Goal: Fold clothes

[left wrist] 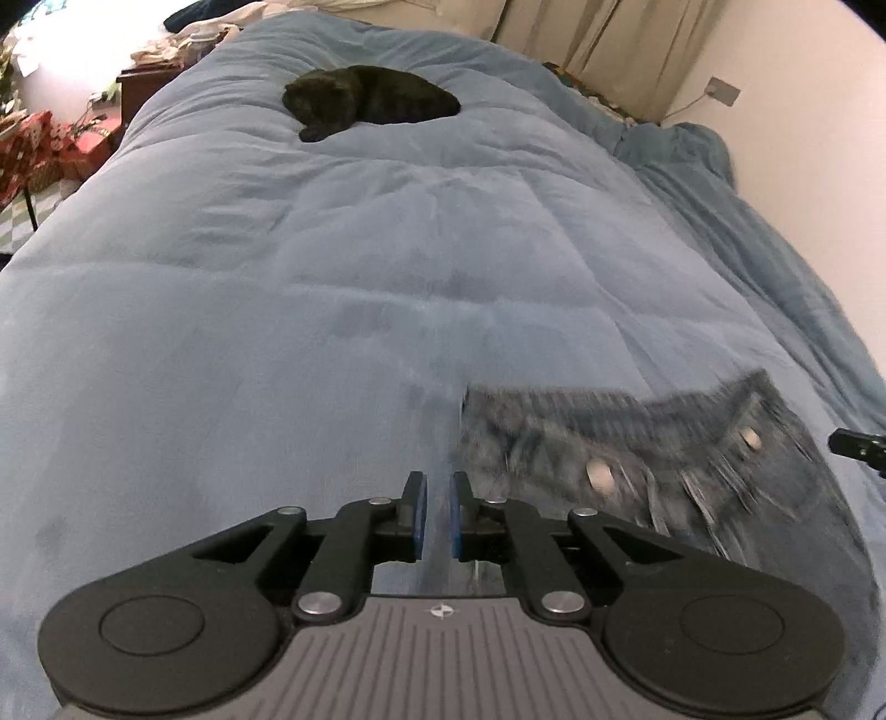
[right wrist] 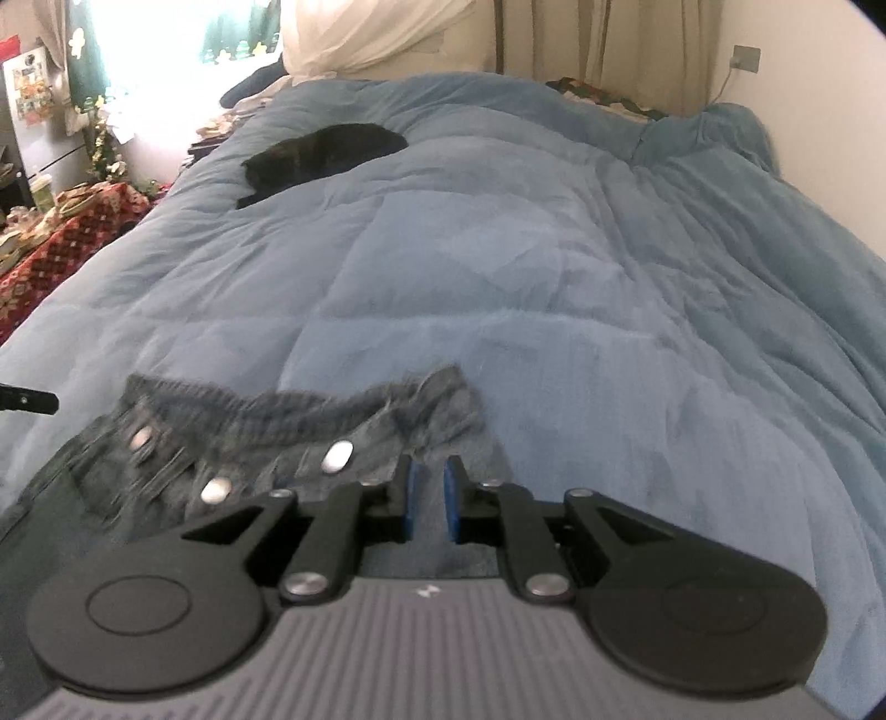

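A denim garment (left wrist: 637, 459) lies bunched near the foot of a bed covered by a blue quilted comforter (left wrist: 343, 266), its waistband edge ruffled and three metal snap buttons catching the light — the fabric is blurred in both views. The left gripper (left wrist: 437, 501) hovers just beside the garment's left edge, its blue-padded jaws parted by a narrow gap with nothing but comforter showing between them. The right gripper (right wrist: 429, 487) sits at the garment's opposite end, its jaws likewise slightly apart and pinching nothing, the denim's frayed corner lying just ahead of its left finger. Each tool's black fingertip pokes into the other camera's margin, so the garment lies between the two. Farther up the bed, well apart from the denim, a black cat (left wrist: 371, 99) is curled on the comforter. Cream curtains (left wrist: 598, 33) hang at the head of the bed, and a red patterned cloth (right wrist: 61, 249) covers furniture at the left.
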The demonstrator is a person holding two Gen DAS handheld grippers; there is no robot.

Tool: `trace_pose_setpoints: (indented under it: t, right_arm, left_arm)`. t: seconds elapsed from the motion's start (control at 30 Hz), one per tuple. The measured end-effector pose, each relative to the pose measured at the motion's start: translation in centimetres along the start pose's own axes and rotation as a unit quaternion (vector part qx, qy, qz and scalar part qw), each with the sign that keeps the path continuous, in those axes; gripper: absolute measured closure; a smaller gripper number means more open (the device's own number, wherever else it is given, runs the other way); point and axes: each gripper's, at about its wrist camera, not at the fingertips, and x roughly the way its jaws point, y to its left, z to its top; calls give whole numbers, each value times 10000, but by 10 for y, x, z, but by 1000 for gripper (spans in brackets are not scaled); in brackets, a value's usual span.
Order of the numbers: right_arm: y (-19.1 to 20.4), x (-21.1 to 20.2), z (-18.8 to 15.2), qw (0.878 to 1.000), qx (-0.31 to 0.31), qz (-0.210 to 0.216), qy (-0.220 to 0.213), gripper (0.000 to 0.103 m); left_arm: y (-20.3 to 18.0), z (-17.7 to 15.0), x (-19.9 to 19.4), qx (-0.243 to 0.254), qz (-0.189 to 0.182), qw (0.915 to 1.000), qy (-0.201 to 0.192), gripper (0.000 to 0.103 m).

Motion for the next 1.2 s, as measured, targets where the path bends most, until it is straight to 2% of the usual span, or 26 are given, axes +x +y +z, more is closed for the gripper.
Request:
trace_pose_setpoints:
  t: [0.07, 0.2, 0.3, 0.37, 0.47, 0.53, 0.73, 0.87, 1.0, 1.17, 1.2]
  right_arm:
    - [4, -19, -12, 10000, 0, 2, 27, 89]
    - [7, -45, -37, 9996, 218, -62, 152, 83]
    - [12, -58, -51, 9987, 439, -27, 265, 83]
    - [18, -64, -59, 9981, 521, 50, 318, 83]
    - [35, -67, -68, 9984, 337, 205, 394, 83]
    - [49, -68, -74, 9980, 258, 344, 463, 83]
    - [79, -66, -81, 9963, 35, 614, 600, 83]
    - [111, -60, -70, 9928, -188, 1056, 527, 83]
    - [162, -43, -56, 9843, -601, 1603, 437, 84]
    - [232, -12, -43, 9625, -1183, 2410, 394, 86]
    - [248, -5, -43, 9561, -1383, 2550, 401, 90]
  left_arm:
    - [5, -16, -21, -59, -9, 10000, -8, 94]
    - [22, -50, -45, -279, 121, 9995, 81, 76]
    - [33, -73, -53, -557, 181, 9980, 217, 76]
    - [35, -88, -54, -570, 255, 9976, 283, 78]
    - [34, -107, -46, -417, 489, 9968, 479, 78]
    - [41, -120, -39, -502, 626, 9948, 628, 80]
    - [54, -141, -47, -691, 673, 9936, 587, 82]
    - [53, -145, -54, -623, 742, 9938, 551, 81]
    - [57, -150, -54, -900, 690, 9926, 428, 81]
    - [62, -154, -67, -1279, 608, 9895, 304, 81]
    - [62, -153, -70, -1361, 589, 9885, 285, 82]
